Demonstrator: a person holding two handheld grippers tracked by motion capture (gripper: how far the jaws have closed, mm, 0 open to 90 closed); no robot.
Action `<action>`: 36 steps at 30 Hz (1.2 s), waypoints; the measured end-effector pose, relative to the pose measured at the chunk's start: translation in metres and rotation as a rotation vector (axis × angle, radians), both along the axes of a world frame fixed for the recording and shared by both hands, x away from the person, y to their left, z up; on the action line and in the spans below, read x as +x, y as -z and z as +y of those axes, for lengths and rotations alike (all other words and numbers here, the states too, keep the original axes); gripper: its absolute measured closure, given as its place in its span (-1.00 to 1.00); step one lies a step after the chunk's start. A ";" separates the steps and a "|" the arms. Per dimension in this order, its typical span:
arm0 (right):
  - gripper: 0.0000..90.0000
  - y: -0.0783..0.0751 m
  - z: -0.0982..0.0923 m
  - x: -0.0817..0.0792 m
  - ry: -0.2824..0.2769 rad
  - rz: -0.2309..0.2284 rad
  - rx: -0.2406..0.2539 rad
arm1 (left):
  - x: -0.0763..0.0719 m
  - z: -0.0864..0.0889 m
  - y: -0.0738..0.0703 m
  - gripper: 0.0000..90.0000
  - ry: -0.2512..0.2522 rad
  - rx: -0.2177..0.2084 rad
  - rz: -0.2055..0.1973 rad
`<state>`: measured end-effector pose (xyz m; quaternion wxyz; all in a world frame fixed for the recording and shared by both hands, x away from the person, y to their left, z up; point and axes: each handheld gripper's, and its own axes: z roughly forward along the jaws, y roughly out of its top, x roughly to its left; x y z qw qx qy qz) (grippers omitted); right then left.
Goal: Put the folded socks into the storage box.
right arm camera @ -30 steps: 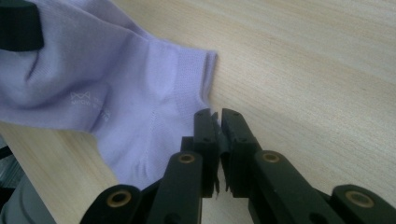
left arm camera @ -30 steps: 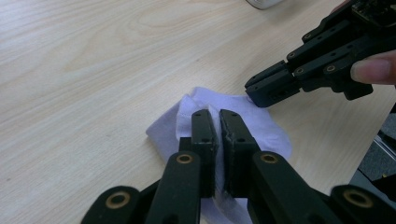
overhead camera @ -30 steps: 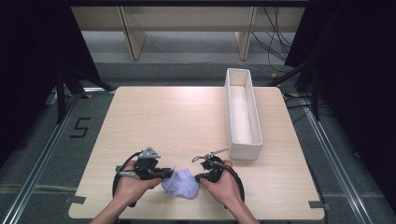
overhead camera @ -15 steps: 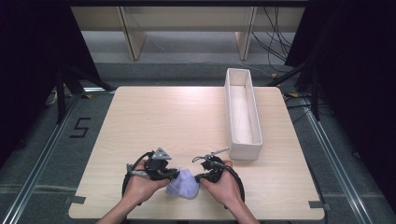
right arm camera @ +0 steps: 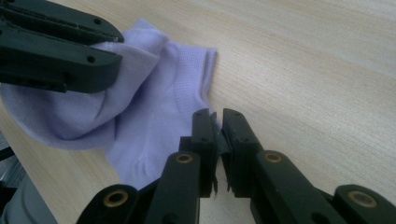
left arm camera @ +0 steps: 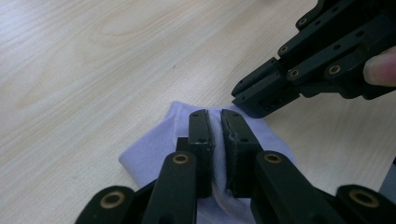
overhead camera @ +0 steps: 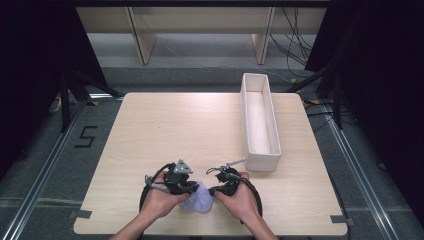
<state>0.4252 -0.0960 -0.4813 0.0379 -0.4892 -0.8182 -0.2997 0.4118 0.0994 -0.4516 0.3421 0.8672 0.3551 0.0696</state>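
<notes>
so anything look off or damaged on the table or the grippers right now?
One thing: in the right gripper view, the right gripper has torn, ragged dark pad lining sticking out between its nearly closed jaws. Otherwise the lavender sock lies rumpled on the table, pinched by the left gripper. The white box sits straight.

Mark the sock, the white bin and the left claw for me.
sock (right arm camera: pixel 154 116), right gripper view, on its flat lavender middle.
white bin (overhead camera: pixel 261 162), high view, on its near end wall.
left claw (left arm camera: pixel 215 123), left gripper view, midway between its fingertips, which pinch sock fabric.
</notes>
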 end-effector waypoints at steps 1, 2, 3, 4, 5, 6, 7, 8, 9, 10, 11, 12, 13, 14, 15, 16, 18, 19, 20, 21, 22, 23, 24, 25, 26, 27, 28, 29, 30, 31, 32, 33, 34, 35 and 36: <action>0.86 0.000 0.000 0.000 0.000 0.000 0.000 | 0.000 0.000 0.000 0.83 0.000 0.000 0.000; 0.86 0.000 0.000 0.000 -0.001 0.001 0.002 | 0.000 -0.001 0.000 0.83 0.006 0.003 0.002; 0.85 0.000 0.000 0.000 -0.001 0.001 0.003 | 0.000 -0.002 0.001 0.82 0.003 -0.008 -0.001; 0.85 0.000 0.000 0.000 0.000 0.000 0.004 | 0.000 -0.003 0.001 0.82 0.010 -0.003 -0.005; 0.85 0.001 -0.001 0.000 0.001 -0.002 0.006 | 0.000 -0.004 0.002 0.82 0.009 -0.004 -0.006; 0.84 0.001 -0.001 0.000 0.000 -0.002 0.010 | 0.000 -0.005 0.002 0.82 0.006 -0.004 0.000; 0.83 0.001 -0.001 0.001 -0.007 -0.009 0.013 | 0.001 -0.005 0.003 0.82 0.010 -0.002 -0.003; 0.82 0.001 -0.001 0.001 -0.006 -0.009 0.014 | 0.001 -0.006 0.003 0.81 0.010 -0.008 -0.005; 0.81 0.001 -0.002 0.001 -0.005 -0.009 0.015 | 0.001 -0.007 0.004 0.81 0.011 -0.012 -0.007; 0.80 0.001 -0.002 0.001 0.000 0.001 0.014 | 0.001 -0.008 0.004 0.81 0.017 -0.006 -0.007; 0.78 0.001 -0.003 0.001 -0.002 -0.004 0.014 | 0.001 -0.009 0.004 0.81 0.013 -0.017 -0.006; 0.78 0.000 -0.004 0.001 -0.001 -0.009 0.016 | 0.001 -0.010 0.004 0.80 0.016 -0.014 -0.008; 0.77 -0.001 -0.005 0.001 0.003 -0.014 0.019 | 0.001 -0.012 0.004 0.79 0.021 -0.020 -0.013; 0.77 -0.003 -0.006 0.001 0.011 -0.011 0.021 | 0.001 -0.014 0.004 0.78 0.018 -0.022 -0.012; 0.76 -0.004 -0.008 0.001 0.002 -0.025 0.027 | 0.001 -0.015 0.005 0.77 0.026 -0.027 -0.018; 0.76 -0.006 -0.010 0.001 0.012 -0.022 0.024 | 0.001 -0.017 0.006 0.77 0.031 -0.030 -0.022; 0.76 -0.009 -0.015 0.001 0.022 -0.032 0.021 | 0.001 -0.020 0.006 0.75 0.043 -0.035 -0.024; 0.76 -0.010 -0.016 0.001 0.017 -0.034 0.018 | 0.001 -0.021 0.007 0.75 0.039 -0.041 -0.022; 0.76 -0.010 -0.018 0.001 0.025 -0.033 0.019 | 0.001 -0.022 0.008 0.74 0.045 -0.047 -0.024; 0.76 -0.011 -0.019 0.000 0.028 -0.028 0.018 | 0.001 -0.023 0.008 0.74 0.047 -0.054 -0.024; 0.76 -0.010 -0.021 0.001 0.016 -0.057 0.029 | 0.000 -0.024 0.009 0.73 0.041 -0.068 -0.026; 0.76 -0.011 -0.023 0.001 0.018 -0.056 0.026 | 0.000 -0.024 0.009 0.71 0.053 -0.077 -0.027; 0.76 -0.011 -0.024 0.000 0.026 -0.050 0.022 | 0.000 -0.025 0.009 0.70 0.055 -0.087 -0.029; 0.76 -0.011 -0.025 0.000 0.020 -0.059 0.032 | 0.000 -0.025 0.008 0.69 0.053 -0.096 -0.036; 0.76 -0.012 -0.026 0.000 0.023 -0.069 0.029 | -0.001 -0.025 0.007 0.67 0.048 -0.108 -0.042; 0.76 -0.011 -0.026 0.000 0.030 -0.078 0.027 | -0.002 -0.025 0.005 0.66 0.052 -0.122 -0.053; 0.76 -0.012 -0.027 0.000 0.020 -0.067 0.033 | -0.003 -0.025 0.003 0.64 0.045 -0.134 -0.057; 0.76 -0.012 -0.028 0.000 0.027 -0.065 0.035 | -0.003 -0.024 -0.001 0.63 0.045 -0.148 -0.069; 0.75 -0.014 -0.029 0.000 0.027 -0.068 0.034 | -0.004 -0.023 -0.004 0.59 0.037 -0.162 -0.077; 0.75 -0.014 -0.029 0.000 0.027 -0.068 0.034 | -0.004 -0.023 -0.006 0.59 0.023 -0.179 -0.084; 0.75 -0.016 -0.028 -0.002 0.047 -0.074 0.033 | -0.005 -0.019 -0.012 0.58 0.033 -0.171 -0.093; 0.75 -0.016 -0.028 -0.002 0.047 -0.074 0.033 | -0.005 -0.017 -0.014 0.58 0.027 -0.174 -0.100; 0.74 -0.017 -0.028 -0.002 0.048 -0.080 0.032 | -0.006 -0.013 -0.018 0.58 0.025 -0.171 -0.115; 0.73 -0.019 -0.028 -0.002 0.048 -0.072 0.029 | -0.007 -0.011 -0.020 0.58 0.020 -0.163 -0.121; 0.73 -0.020 -0.029 -0.002 0.044 -0.064 0.028 | -0.008 -0.006 -0.021 0.59 0.017 -0.146 -0.128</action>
